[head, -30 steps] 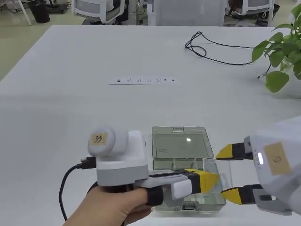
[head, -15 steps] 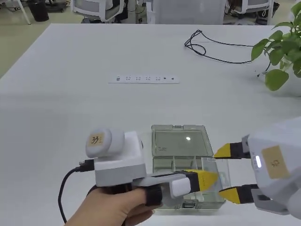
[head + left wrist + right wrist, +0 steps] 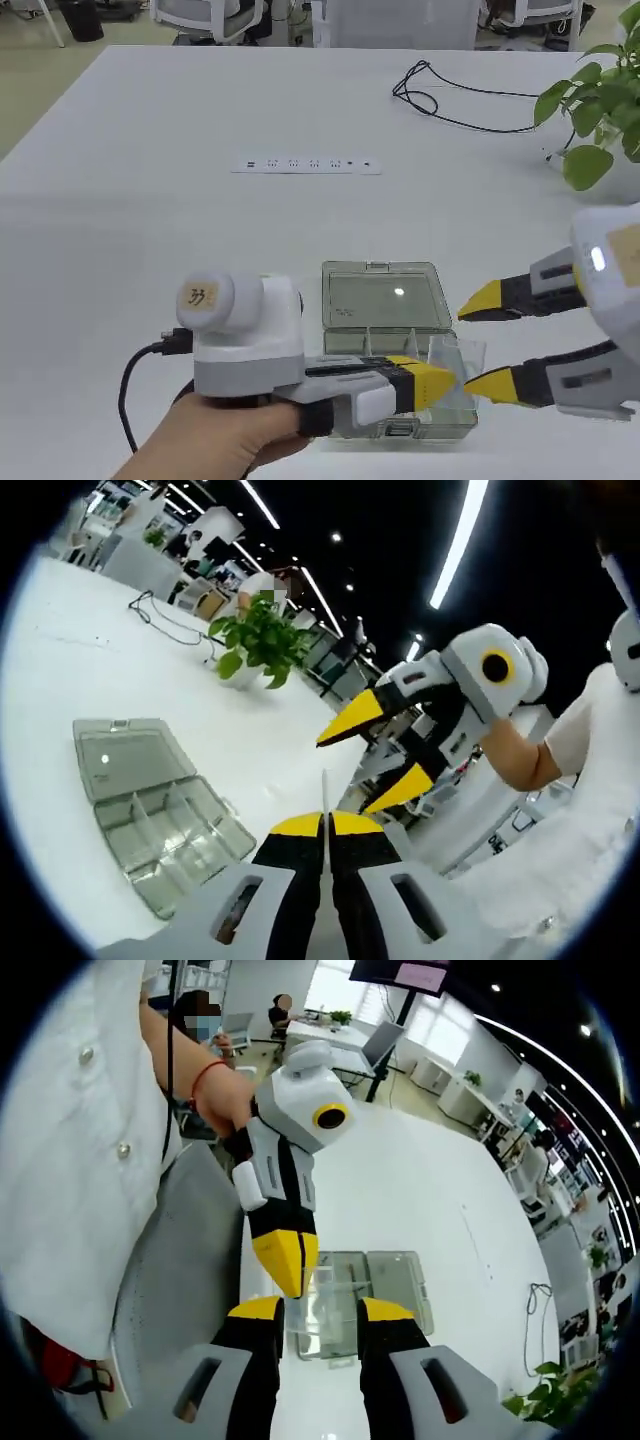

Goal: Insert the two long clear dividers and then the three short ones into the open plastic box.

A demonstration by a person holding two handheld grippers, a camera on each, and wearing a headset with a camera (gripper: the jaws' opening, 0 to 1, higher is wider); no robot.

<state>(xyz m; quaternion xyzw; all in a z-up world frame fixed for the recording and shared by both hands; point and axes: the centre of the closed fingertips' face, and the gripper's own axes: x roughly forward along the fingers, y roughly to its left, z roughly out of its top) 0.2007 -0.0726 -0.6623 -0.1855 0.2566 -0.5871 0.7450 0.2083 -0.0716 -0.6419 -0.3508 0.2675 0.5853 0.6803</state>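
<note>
Left claw point(image 3: 432, 378): jaws closed flat on a clear divider point(image 3: 458, 362), held in a hand point(image 3: 215, 440) on the near side of the open plastic box point(image 3: 385, 296). Yellow tips sit over the right end of the box's base.

Divider: stands on edge. In the left gripper view it reads as a thin line running straight out from between the tips, so its long axis follows the claw. In the head view it points past the right end of the box, toward the right claw point(image 3: 485, 342).

Right claw: jaws spread wide, gripping nothing, just off the box's right side. Its tips face the divider's free end; contact cannot be judged.

Box: on the white worktop point(image 3: 150, 230), lid laid flat on the far side of the base. Clear partitions point(image 3: 165, 810) stand in the base; count uncertain.

Beyond the box: power strip point(image 3: 307, 165), black cable point(image 3: 440, 100), plant point(image 3: 600, 110).
</note>
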